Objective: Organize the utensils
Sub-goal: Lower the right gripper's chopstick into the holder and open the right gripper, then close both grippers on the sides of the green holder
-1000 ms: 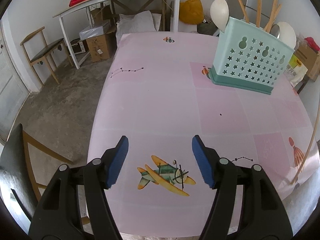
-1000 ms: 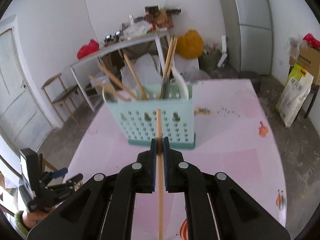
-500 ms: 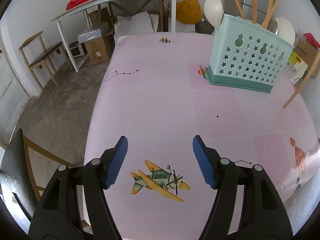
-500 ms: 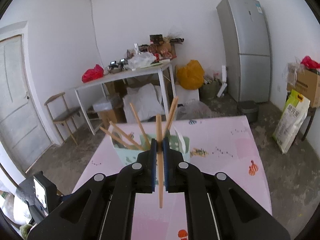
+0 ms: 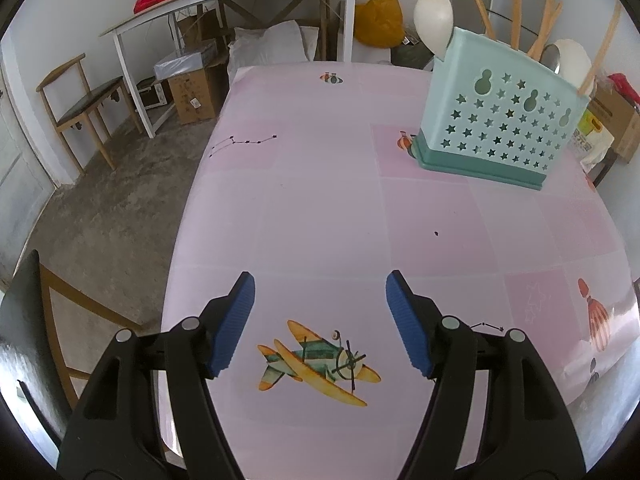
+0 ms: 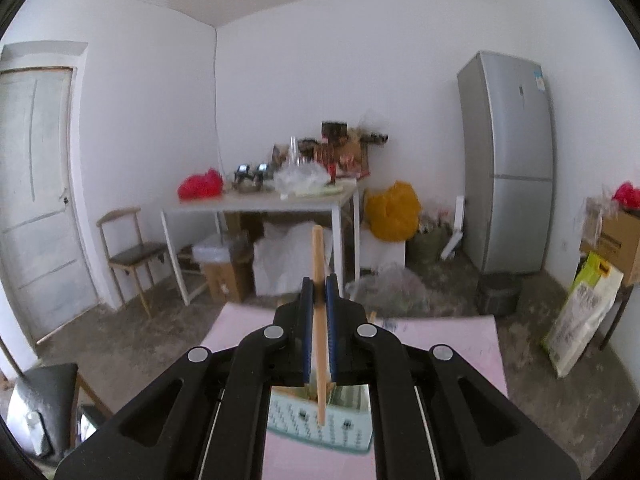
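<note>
Pink cloth: patterned table cover (image 5: 320, 208), bare across the middle; nothing loose on it in either view.
Left gripper (image 5: 320, 320): jaws spread wide, nothing between the blue pads, hovering over the near edge above the printed aeroplane (image 5: 316, 364).
Caddy: pale green perforated utensil caddy (image 5: 500, 120), upright, far right of the left gripper and well apart from it; already holds wooden sticks and white spoons (image 5: 434, 20).
Right gripper (image 6: 319, 320): jaws pinched tight on a single wooden chopstick (image 6: 319, 320).
Chopstick axis: near vertical, one end above the jaws, lower end hanging just over the caddy's open top in the right wrist view; whether the tip has crossed the rim cannot be told.
Key relation: caddy lies directly below and slightly ahead of the right gripper; stick's long axis lines up with the opening.
Nearer hand: right, by far.
Judgement: next move likely a straight lowering, then release; risk is the tip catching a divider or rim.
</note>
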Tool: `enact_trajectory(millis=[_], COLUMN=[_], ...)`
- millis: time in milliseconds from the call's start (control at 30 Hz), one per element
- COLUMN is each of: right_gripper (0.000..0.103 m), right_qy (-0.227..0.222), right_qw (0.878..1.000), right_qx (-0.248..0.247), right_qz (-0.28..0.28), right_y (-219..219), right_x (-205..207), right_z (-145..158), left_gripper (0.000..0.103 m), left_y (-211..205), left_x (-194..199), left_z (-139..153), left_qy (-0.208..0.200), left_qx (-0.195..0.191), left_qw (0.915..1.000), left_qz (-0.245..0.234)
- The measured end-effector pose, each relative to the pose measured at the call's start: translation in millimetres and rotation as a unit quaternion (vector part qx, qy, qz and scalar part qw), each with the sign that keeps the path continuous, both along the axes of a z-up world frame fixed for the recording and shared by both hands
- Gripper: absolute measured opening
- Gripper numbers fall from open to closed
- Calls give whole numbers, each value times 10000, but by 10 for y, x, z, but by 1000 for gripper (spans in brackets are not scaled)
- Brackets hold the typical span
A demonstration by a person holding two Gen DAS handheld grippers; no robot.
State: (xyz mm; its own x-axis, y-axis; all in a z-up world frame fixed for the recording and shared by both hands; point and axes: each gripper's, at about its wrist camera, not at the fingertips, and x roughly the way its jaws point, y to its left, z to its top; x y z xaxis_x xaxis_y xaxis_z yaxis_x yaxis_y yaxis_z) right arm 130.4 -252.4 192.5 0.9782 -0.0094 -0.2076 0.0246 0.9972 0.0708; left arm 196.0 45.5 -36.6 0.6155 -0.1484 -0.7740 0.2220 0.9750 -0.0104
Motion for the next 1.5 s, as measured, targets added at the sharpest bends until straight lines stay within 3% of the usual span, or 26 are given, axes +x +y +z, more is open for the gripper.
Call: enact_trajectory(millis=[167,300,433,600,700,767,933,1067,1233,1333,1500], right_gripper=[7,7,7,7,15,38,51,56,63,64,64], right_qy=[-203,-192,22,757,1148,1254,1240,1200,1244,1086,900], right_qw=[9998,9998,9999,9967,9932,9920,9917,9891,9767,9685,9655], right_qx=[0,-102,-155,-273,-172,-48,296,840,1734,2212,2356], right_qz=[21,-40,-22,33,103,127,179,146,209,371,643], right_y=[-11,25,67,55,-5,-63,-237,-492,-837,-957,-957], right_x=[178,371,585,878,920,905,707,510,368,293,300], right_z=[199,179,-50,-549,-767,-844,-923,-1016,-1294,-1368,-1306], left_gripper=[66,66,67,68,68,68,68,69,71,72,72], left_y=[25,19,13,22,24,27,10,-23,-59,-126,-309], left_x=[46,54,56,53,53,55,37,40,157,291,474], left_z=[-18,-21,-27,-30,-29,-23,47,188,443,544,601], left_qy=[25,-15,-42,-43,-50,-71,-253,-593,-1155,-1311,-1358], left_qx=[-163,-212,-205,-210,-215,-232,-359,-647,-1224,-1325,-1258], left_qw=[9998,9998,9998,9998,9998,9997,9989,9953,9823,9779,9775], left_qz=[68,58,32,35,36,30,-129,-413,-821,-946,-1013])
